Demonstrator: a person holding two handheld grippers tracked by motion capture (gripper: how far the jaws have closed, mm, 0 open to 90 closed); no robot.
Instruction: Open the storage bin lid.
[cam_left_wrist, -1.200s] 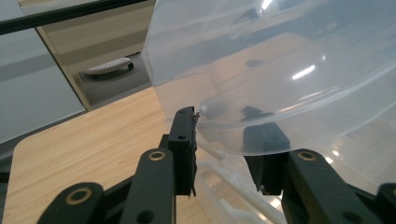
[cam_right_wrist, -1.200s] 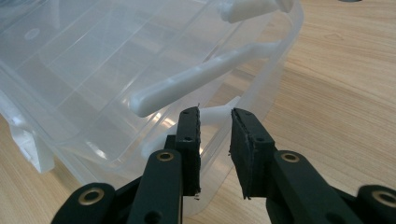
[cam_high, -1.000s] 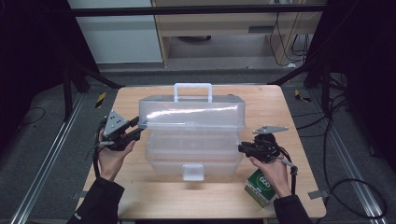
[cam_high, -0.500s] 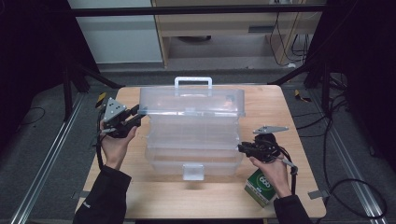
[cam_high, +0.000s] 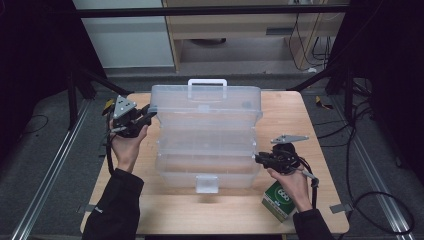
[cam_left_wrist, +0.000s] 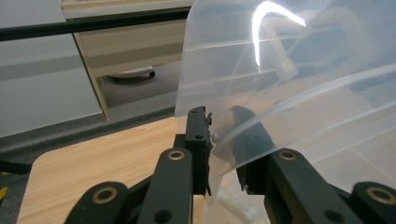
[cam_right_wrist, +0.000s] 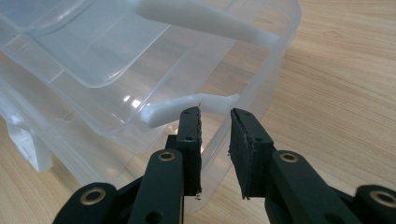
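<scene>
One clear plastic storage box (cam_high: 205, 140) in the middle of the wooden table (cam_high: 165, 210), long axis running left to right across the high view, front latch (cam_high: 207, 183) toward the person. Lid (cam_high: 206, 105) swung up and back on its far hinge, the one white carrying handle (cam_high: 207, 88) now on the top edge, pointing up and away. Inside — as far as the clear walls allow — nothing to be made out apart from a see-through inner tray (cam_right_wrist: 88, 51) and two white pivot arms (cam_right_wrist: 187, 107) at the right end, seen in the right gripper view. Left gripper (cam_high: 148, 116) at the lid's left edge; in the left gripper view the lid wall (cam_left_wrist: 289, 93) passing between the two black jaws, one jaw seen through the plastic, the other touching its outer face, the jaws having just been closing on it — whether both pads press cannot be told for certain. Right gripper (cam_high: 260, 159) at the box's right end near the base rim, jaws a narrow gap apart, the box wall's edge between them; contact not clear. One small green-and-white carton (cam_high: 278, 201) on the table just beside the right hand (cam_high: 292, 182). Two hands, two grippers, one box, one carton.
</scene>
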